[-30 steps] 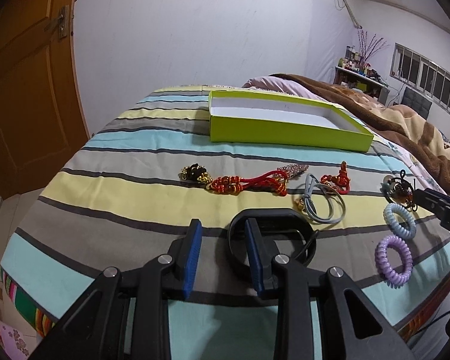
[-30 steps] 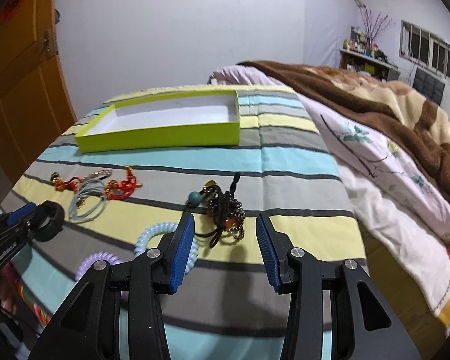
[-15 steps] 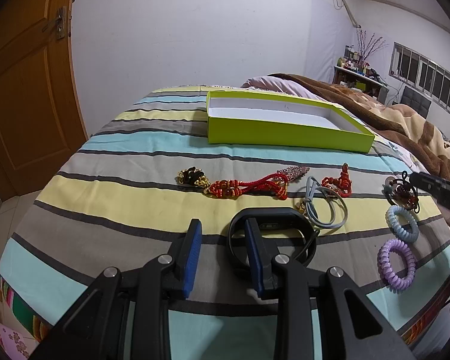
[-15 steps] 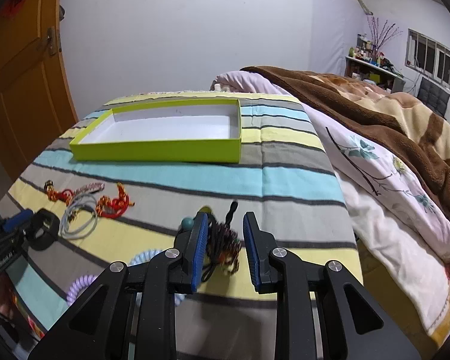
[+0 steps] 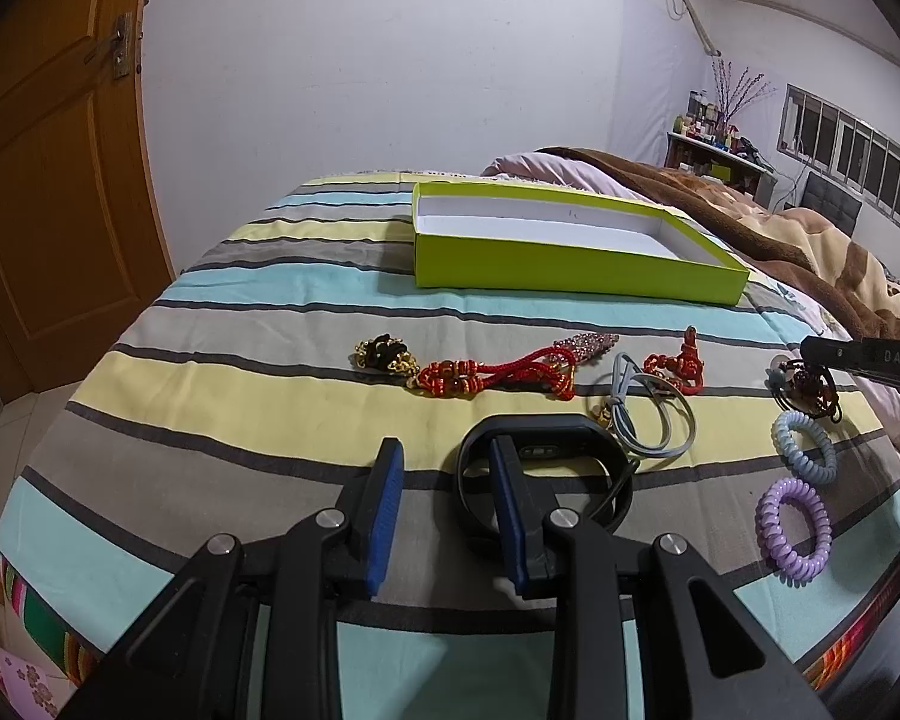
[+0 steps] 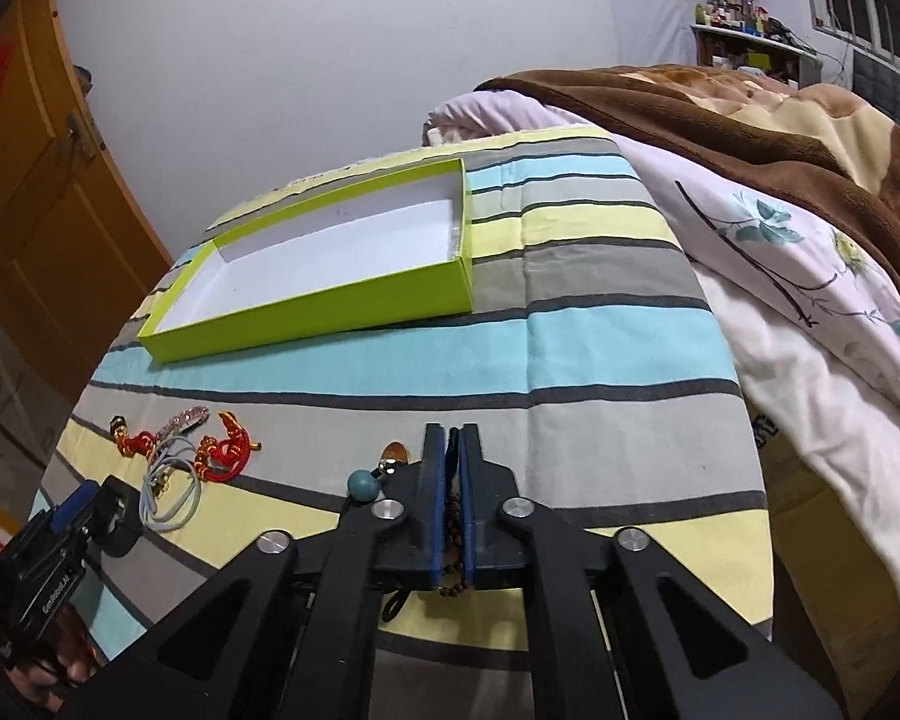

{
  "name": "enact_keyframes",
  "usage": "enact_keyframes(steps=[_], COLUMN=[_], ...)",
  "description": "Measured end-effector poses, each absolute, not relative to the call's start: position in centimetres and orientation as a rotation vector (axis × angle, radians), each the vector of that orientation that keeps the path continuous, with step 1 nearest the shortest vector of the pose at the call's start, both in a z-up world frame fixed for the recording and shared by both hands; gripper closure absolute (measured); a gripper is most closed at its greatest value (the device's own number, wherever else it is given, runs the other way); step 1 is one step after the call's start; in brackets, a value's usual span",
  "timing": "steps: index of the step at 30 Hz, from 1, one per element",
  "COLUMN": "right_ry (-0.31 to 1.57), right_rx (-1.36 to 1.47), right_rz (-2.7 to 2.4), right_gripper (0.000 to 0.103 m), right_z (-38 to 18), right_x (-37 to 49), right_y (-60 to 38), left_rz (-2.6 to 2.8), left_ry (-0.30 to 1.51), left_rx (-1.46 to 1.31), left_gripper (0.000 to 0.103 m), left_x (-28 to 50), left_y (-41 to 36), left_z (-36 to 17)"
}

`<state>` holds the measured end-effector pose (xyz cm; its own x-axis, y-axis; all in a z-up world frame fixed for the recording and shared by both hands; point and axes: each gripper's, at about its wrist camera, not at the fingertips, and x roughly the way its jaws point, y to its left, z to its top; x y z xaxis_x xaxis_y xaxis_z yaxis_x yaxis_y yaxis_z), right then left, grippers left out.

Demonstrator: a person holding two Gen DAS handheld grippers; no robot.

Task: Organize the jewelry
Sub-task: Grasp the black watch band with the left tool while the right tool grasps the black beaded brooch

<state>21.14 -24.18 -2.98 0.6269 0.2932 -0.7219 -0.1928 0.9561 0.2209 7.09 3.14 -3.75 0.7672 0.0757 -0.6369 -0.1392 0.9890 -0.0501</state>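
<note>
My right gripper [image 6: 452,441] is shut on a dark beaded bracelet [image 6: 453,540] with a teal bead [image 6: 363,485], held just above the striped bedspread; it also shows in the left wrist view [image 5: 807,390]. My left gripper [image 5: 444,456] is open, its right finger inside a black wristband [image 5: 546,468] lying on the bed. A lime-green box [image 5: 570,252] with a white inside sits farther back, also in the right wrist view [image 6: 330,264]. Red knotted cords [image 5: 492,375], a grey cord loop [image 5: 648,414], a blue coil tie [image 5: 804,447] and a purple coil tie [image 5: 795,525] lie on the bed.
A black-and-gold trinket [image 5: 384,354] and a pink sparkly clip [image 5: 588,341] lie beside the red cords. A brown blanket [image 6: 750,120] and floral sheet [image 6: 810,276] cover the bed's right side. A wooden door [image 5: 48,180] stands left. The bed edge drops off near the grippers.
My right gripper closed on the beaded bracelet and lifted, tilting toward the green box. My left gripper stayed open around the black wristband.
</note>
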Motion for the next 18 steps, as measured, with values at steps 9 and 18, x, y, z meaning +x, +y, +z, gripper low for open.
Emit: enact_keyframes(steps=[9,18], right_ry=[0.781,0.714], right_rx=[0.140,0.136], right_rz=[0.283,0.302], right_gripper=[0.100,0.100], right_z=[-1.1,1.4], right_x=[19.5,18.1], right_y=[-24.9,-24.7], left_rz=[0.081,0.042], left_ry=[0.688,0.664], left_rx=[-0.085,-0.115], left_gripper=[0.096,0.097], left_x=[7.3,6.7], left_y=[2.7,3.1], left_z=[-3.5,-2.1])
